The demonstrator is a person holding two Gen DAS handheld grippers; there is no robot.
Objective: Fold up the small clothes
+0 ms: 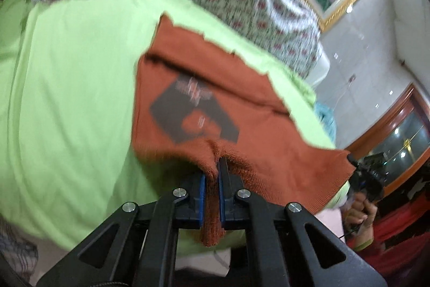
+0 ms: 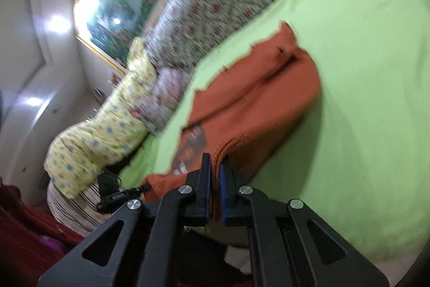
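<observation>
Left gripper (image 1: 212, 174) clamped tight on hem of orange garment (image 1: 215, 98). Right gripper (image 2: 215, 174) likewise pinching its folded edge. Spread over green bedsheet (image 1: 75, 66).

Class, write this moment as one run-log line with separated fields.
left gripper: shut on orange knit garment hem | right gripper: shut on same hem | garment: partly on green sheet | views: motion-blurred

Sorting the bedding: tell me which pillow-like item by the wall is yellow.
The yellow pillow with blue dots, at the near end of the row; the neighbouring floral cover is white with red flowers.
</observation>
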